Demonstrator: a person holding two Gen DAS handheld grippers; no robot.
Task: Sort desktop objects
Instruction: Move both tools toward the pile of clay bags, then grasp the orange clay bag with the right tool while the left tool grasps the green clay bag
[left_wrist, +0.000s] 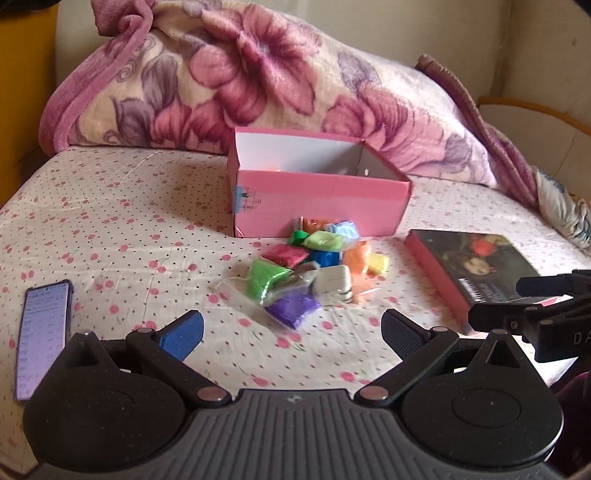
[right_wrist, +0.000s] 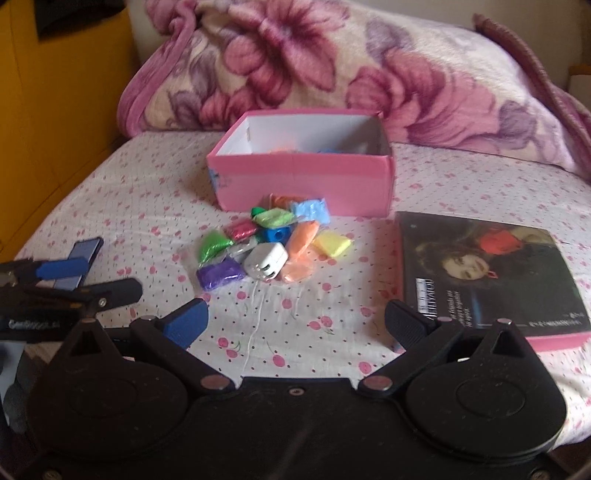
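A pink open box (left_wrist: 321, 201) (right_wrist: 303, 177) stands on the bed, and a little orange and blue shows inside it in the right wrist view. In front of it lies a heap of small coloured packets (left_wrist: 295, 266) (right_wrist: 258, 236) with a white charger (left_wrist: 332, 282) (right_wrist: 266, 260) and a blue sharpener (right_wrist: 275, 233). My left gripper (left_wrist: 291, 332) (right_wrist: 92, 275) hovers open and empty just short of the heap. My right gripper (right_wrist: 295, 325) (left_wrist: 517, 291) is open too, near the book, with nothing between its fingers.
A dark-covered book with pink edges (left_wrist: 476, 269) (right_wrist: 487, 273) lies right of the heap. A phone (left_wrist: 44, 332) (right_wrist: 83, 258) with a lit screen lies at the left. A flowered blanket (left_wrist: 258, 81) (right_wrist: 351, 70) is piled behind the box. A thin white cord (right_wrist: 258, 321) trails forward.
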